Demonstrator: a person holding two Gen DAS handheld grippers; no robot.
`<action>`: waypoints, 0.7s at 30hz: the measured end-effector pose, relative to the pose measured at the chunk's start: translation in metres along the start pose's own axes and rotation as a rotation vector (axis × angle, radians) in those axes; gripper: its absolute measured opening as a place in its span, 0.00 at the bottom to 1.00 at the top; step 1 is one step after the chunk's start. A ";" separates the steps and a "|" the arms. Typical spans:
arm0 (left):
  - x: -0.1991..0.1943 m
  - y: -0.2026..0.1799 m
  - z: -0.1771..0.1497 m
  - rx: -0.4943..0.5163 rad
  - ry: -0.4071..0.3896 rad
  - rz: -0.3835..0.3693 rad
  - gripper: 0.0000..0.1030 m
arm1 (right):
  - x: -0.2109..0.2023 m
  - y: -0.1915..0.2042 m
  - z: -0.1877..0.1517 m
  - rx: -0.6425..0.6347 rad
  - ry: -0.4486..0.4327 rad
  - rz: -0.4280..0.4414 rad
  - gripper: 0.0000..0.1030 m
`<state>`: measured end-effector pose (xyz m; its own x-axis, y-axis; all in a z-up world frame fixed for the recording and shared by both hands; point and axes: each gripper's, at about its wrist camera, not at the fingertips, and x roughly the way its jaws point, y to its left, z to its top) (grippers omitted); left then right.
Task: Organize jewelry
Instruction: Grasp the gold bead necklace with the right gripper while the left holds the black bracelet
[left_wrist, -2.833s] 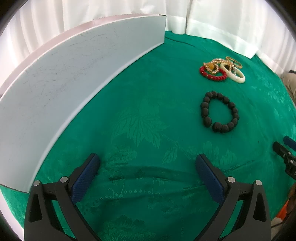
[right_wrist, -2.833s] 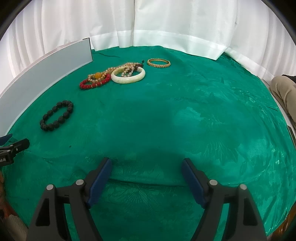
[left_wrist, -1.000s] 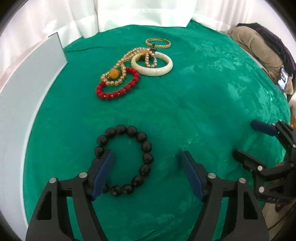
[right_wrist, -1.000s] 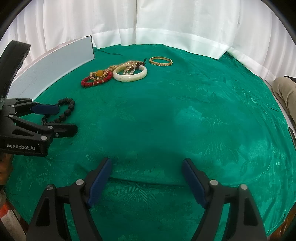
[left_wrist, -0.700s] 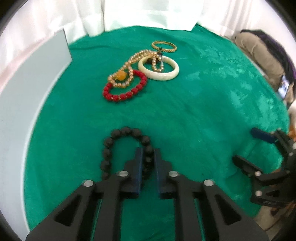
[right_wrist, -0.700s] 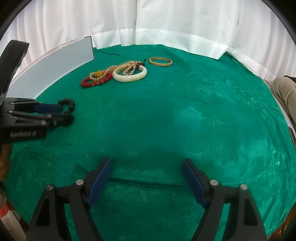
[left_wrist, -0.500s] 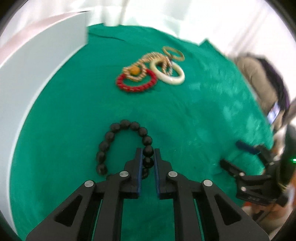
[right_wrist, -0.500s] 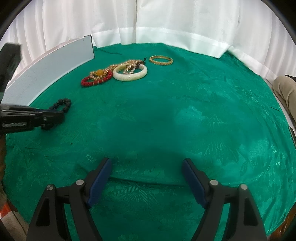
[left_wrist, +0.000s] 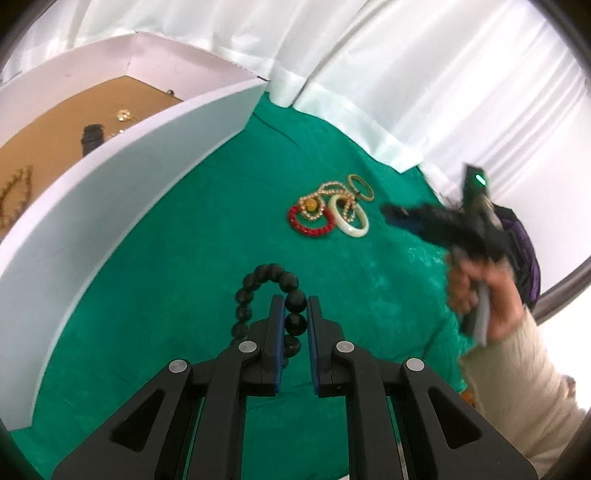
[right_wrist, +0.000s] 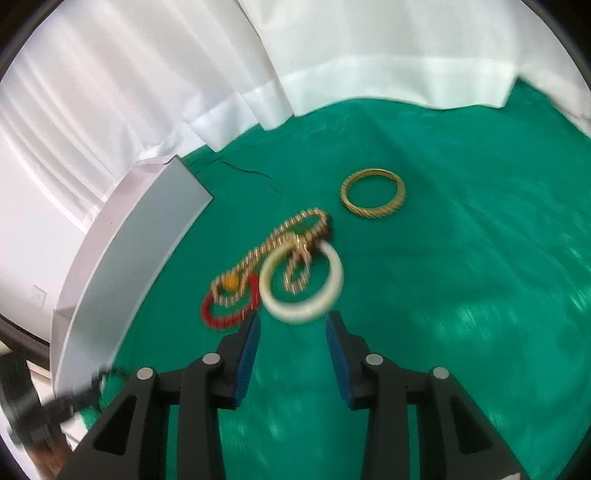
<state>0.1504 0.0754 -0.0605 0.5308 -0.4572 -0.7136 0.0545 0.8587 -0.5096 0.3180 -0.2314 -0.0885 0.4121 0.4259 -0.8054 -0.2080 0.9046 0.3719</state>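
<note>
Cloth (left_wrist: 192, 266) of green brocade covers the table, and the white box (left_wrist: 122, 177) stands on it as the landmark, its brown floor already holding a few pieces. Right of the box wall, the left gripper (left_wrist: 295, 317) is clamped on one side of the black bead bracelet (left_wrist: 258, 284), whose free loop hangs beside the fingers; on its way over the wall that loop could catch the rim, or a round bead could roll out of the pads. Further right of the box, the right gripper (right_wrist: 291, 328) hovers with its jaws apart just short of the white bangle (right_wrist: 301, 284). A gold bead strand (right_wrist: 291, 240) lies across that bangle and the red bead bracelet (right_wrist: 227, 306), so lifting the bangle would likely drag both. Beyond them, the gold bangle (right_wrist: 373, 197) lies apart.
</note>
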 end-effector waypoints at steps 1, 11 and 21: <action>-0.002 0.001 -0.001 -0.002 -0.001 0.002 0.09 | 0.013 0.002 0.014 0.005 0.012 -0.013 0.32; -0.001 0.007 -0.005 -0.019 0.013 0.019 0.09 | 0.089 0.042 0.059 -0.310 0.142 -0.198 0.32; 0.008 0.007 -0.002 -0.033 0.022 0.023 0.09 | 0.074 0.072 0.052 -0.449 0.247 -0.199 0.07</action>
<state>0.1533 0.0779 -0.0705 0.5131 -0.4430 -0.7352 0.0146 0.8609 -0.5086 0.3800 -0.1341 -0.0975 0.2728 0.1823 -0.9447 -0.5276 0.8494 0.0115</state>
